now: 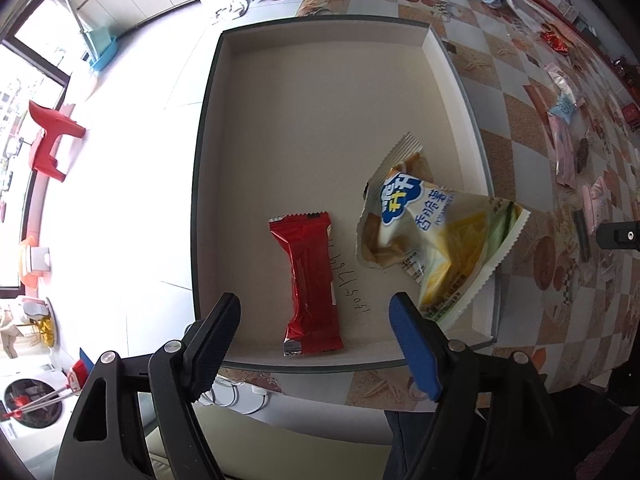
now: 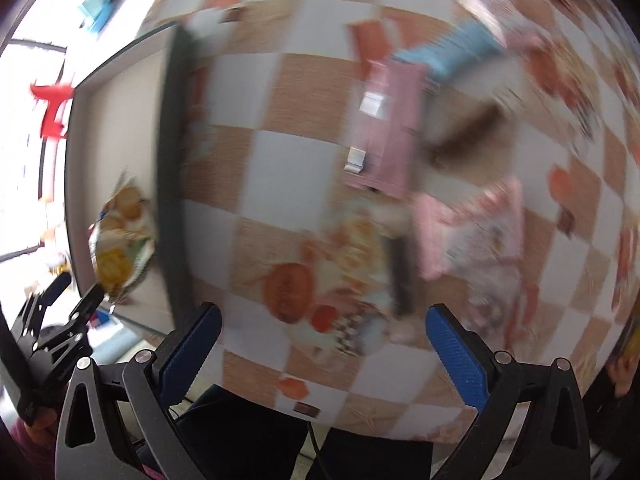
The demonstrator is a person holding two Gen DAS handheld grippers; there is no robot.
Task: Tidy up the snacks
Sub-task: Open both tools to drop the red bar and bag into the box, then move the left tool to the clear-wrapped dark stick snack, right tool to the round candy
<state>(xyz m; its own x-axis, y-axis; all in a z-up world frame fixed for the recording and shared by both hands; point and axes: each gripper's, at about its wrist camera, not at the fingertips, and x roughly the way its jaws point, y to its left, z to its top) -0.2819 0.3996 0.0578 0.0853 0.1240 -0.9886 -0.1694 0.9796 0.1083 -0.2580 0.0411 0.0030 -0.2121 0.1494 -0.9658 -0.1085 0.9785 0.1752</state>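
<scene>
Snacks lie in the shallow box [image 1: 208, 128] on the checkered tablecloth [image 1: 520, 128]: a red wrapper [image 1: 306, 276] flat on its floor, and beside it a yellow chip bag [image 1: 436, 240] tilted against the wall. The left gripper [image 1: 316, 344] hangs above them, released and empty. The right gripper [image 2: 324, 344], blurred, stands wide and empty over the cloth near a pink packet [image 2: 390, 128].

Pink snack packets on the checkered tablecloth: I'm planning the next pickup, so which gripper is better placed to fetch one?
Right. The right gripper is open above the checkered tablecloth near a pink snack packet; the left gripper hangs open over the shallow grey box.
</scene>
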